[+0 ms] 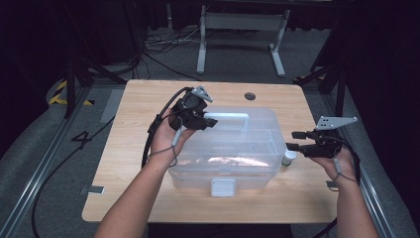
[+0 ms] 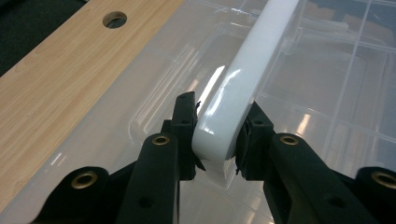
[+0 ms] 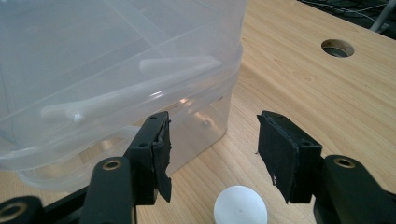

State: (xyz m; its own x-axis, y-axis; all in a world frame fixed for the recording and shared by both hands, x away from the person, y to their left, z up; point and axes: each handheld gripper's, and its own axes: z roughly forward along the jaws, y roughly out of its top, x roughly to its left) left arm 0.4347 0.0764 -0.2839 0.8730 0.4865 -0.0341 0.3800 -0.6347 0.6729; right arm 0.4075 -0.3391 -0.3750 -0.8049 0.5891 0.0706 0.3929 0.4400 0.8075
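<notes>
Clear lidded bin (image 1: 233, 163), white handle (image 2: 233, 93) in left tongs (image 2: 217, 140) (right tongs (image 3: 212, 154) wide, holding nothing).

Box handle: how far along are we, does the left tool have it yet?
Done: the left tool is closed on the white handle near its end, pads pressing both sides. In hand: that grip on the clear box's lid; the box sits on the table, latch apparently shut. Left: the right tool hangs open beside the box above a small white cap, holding nothing.
</notes>
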